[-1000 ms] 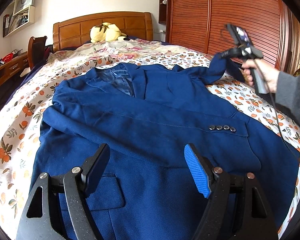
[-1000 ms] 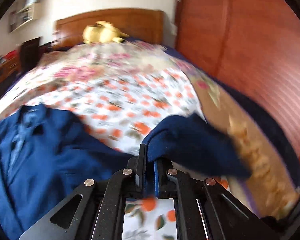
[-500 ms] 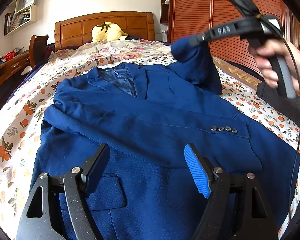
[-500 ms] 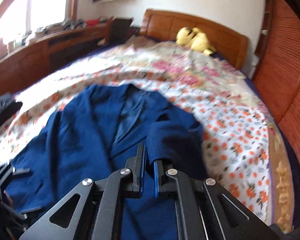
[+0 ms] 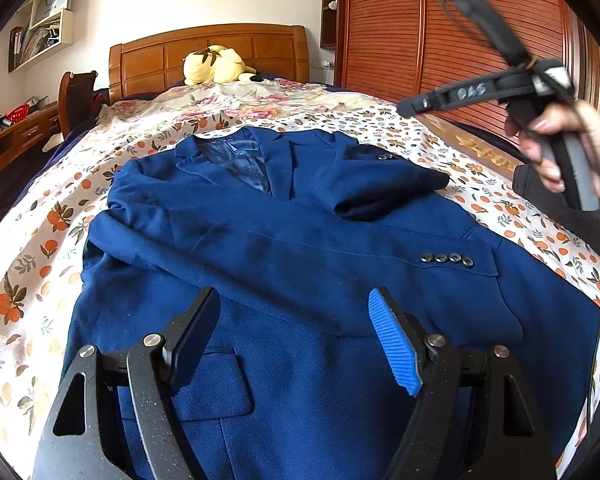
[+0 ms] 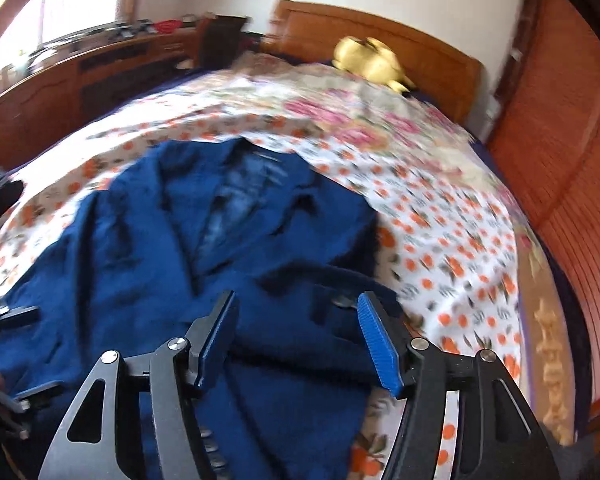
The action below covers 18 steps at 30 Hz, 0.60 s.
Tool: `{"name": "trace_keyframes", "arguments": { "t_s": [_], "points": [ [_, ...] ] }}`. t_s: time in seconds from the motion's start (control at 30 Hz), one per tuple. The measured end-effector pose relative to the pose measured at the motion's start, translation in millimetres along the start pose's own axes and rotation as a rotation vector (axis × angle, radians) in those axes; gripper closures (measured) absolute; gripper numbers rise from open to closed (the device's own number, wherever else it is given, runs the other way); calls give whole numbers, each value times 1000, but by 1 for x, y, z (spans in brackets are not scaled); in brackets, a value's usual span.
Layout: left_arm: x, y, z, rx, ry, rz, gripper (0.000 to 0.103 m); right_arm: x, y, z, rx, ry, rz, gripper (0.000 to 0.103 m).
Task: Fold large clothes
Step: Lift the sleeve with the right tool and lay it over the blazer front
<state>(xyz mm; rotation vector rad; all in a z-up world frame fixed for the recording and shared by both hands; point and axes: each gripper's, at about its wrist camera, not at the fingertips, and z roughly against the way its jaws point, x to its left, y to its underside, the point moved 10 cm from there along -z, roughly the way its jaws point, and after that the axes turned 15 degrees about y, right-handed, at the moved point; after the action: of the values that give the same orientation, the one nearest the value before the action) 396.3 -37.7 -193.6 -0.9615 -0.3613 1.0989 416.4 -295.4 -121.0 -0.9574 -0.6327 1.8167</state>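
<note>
A large navy blue blazer [image 5: 300, 264] lies face up on the bed, collar toward the headboard. Both sleeves are folded across its front: one sleeve [image 5: 340, 248] with cuff buttons lies across the middle, the other sleeve [image 5: 388, 184] lies folded over the chest on the right. My left gripper [image 5: 296, 340] is open and empty, low over the blazer's lower part. My right gripper [image 6: 296, 340] is open and empty above the right sleeve [image 6: 340, 300]; it also shows in the left wrist view [image 5: 480, 92], raised at the right. The right wrist view is blurred.
The bed has a floral orange-print cover [image 5: 40, 248] and a wooden headboard [image 5: 208, 56] with a yellow plush toy [image 5: 214, 65]. A wooden wardrobe [image 5: 440, 28] stands along the right side. A desk and chair [image 5: 76, 96] stand on the left.
My right gripper carried the right sleeve inward over the chest, opened and let it go, then lifted away. The left gripper has not moved.
</note>
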Motion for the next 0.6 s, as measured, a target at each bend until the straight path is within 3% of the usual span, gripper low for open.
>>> {"name": "trace_keyframes", "arguments": {
  "t_s": [0.17,0.3,0.47,0.5,0.6],
  "points": [
    [0,0,0,1,1,-1,25,-37,35,-59,150,52,-122,39],
    [-1,0,1,0,1,-4,25,-57,63,-101,282,17,-251,39],
    [-2,-1,4,-12,-12,-11,25,-57,76,-122,348,-134,-424,39],
    [-3,-2,6,-15,-16,-15,25,-56,75,-120,343,-172,-458,41],
    [-3,-1,8,-23,-26,-23,25,-49,72,-117,329,-184,-427,73]
  ]
}}
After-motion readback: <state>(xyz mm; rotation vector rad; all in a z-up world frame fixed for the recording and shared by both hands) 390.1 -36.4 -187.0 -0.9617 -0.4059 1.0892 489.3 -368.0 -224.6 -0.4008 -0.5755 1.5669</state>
